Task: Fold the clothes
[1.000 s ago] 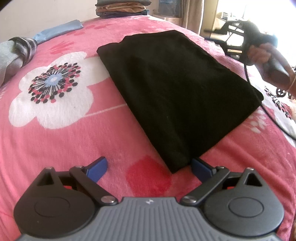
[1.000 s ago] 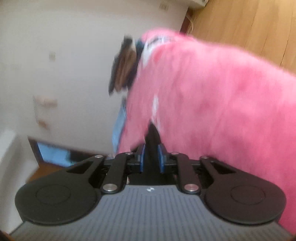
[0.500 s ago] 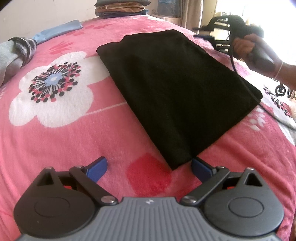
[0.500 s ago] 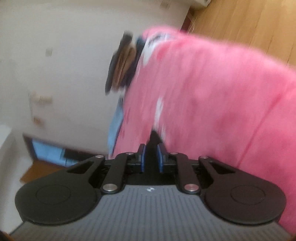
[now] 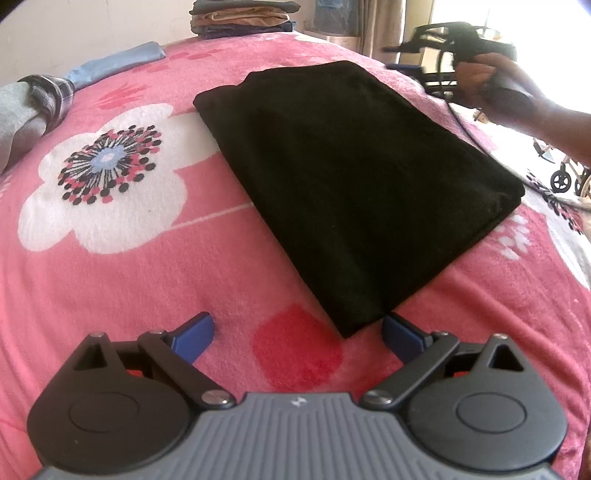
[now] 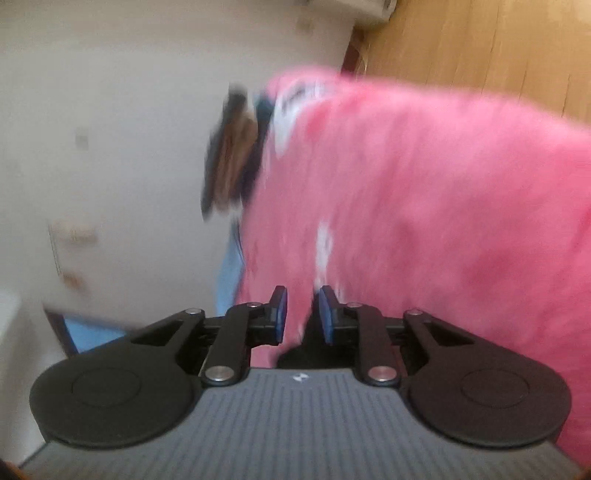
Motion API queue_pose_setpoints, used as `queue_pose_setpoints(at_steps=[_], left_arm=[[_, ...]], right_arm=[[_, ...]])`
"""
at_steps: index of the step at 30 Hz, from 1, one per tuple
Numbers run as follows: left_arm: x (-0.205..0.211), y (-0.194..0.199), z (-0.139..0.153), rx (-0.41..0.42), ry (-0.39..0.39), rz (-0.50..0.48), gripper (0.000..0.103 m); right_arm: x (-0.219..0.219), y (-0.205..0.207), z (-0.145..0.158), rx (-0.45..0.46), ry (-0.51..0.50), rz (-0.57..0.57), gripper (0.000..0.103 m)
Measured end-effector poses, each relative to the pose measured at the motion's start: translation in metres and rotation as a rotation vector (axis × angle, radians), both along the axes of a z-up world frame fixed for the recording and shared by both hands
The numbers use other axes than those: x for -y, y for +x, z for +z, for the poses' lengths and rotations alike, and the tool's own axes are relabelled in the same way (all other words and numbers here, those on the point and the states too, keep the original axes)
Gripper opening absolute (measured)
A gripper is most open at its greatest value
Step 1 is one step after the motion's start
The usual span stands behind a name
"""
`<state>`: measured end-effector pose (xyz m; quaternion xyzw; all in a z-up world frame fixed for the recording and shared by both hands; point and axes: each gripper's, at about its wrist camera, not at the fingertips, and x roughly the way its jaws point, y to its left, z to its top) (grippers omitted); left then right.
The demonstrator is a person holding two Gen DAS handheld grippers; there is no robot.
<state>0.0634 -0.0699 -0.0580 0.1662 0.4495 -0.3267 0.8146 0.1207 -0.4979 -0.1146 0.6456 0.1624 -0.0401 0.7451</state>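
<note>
A pink floral blanket (image 5: 110, 266) covers the surface, with a folded black garment (image 5: 351, 184) lying flat at its middle and a stack of folded clothes (image 5: 242, 16) at the far edge by a pale wall. The left gripper (image 5: 297, 332) hangs spread wide over the garment's near corner, gripping nothing. At the far right, a hand (image 5: 487, 79) holds the right gripper (image 6: 299, 314) tilted sideways; its jaws have just been opening, nothing visibly clamped between them.

My left gripper (image 5: 297, 330) points steeply down, jaws spread wide and empty, while my right hand (image 5: 480, 79) holds the right gripper (image 6: 300, 314) at far right — its jaws just opening, nothing between them.
</note>
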Motion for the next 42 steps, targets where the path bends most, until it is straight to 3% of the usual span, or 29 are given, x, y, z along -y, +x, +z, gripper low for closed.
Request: queue_pose_setpoints(at_steps=[7,9,11,15,20,25,37,42], left_arm=[[0.002,0.002,0.001,-0.013,0.007,0.014,0.099],[0.003,0.004,0.002,-0.023,0.011,0.026,0.1],[0.005,0.005,0.002,-0.033,0.014,0.04,0.101],[0.007,0.007,0.003,-0.052,0.019,0.071,0.102],[0.009,0.008,0.003,-0.065,0.03,0.093,0.103],[0.008,0.008,0.003,-0.075,0.022,0.112,0.103],[0.007,0.005,0.003,-0.067,0.014,0.112,0.103],[0.007,0.005,0.003,-0.063,0.012,0.113,0.103]], right_arm=[[-0.008,-0.068,0.018,0.003,-0.006,0.128,0.029],[-0.018,-0.1,0.019,-0.021,-0.005,0.181,0.038],[-0.037,-0.125,0.025,-0.053,-0.025,0.244,0.046],[-0.072,-0.145,0.039,-0.085,-0.112,0.34,0.05],[-0.106,-0.149,0.065,-0.113,-0.333,0.429,0.058],[-0.131,-0.131,0.078,-0.143,-0.482,0.495,0.062],[-0.137,-0.122,0.082,-0.141,-0.505,0.477,0.07],[-0.142,-0.121,0.083,-0.149,-0.535,0.492,0.078]])
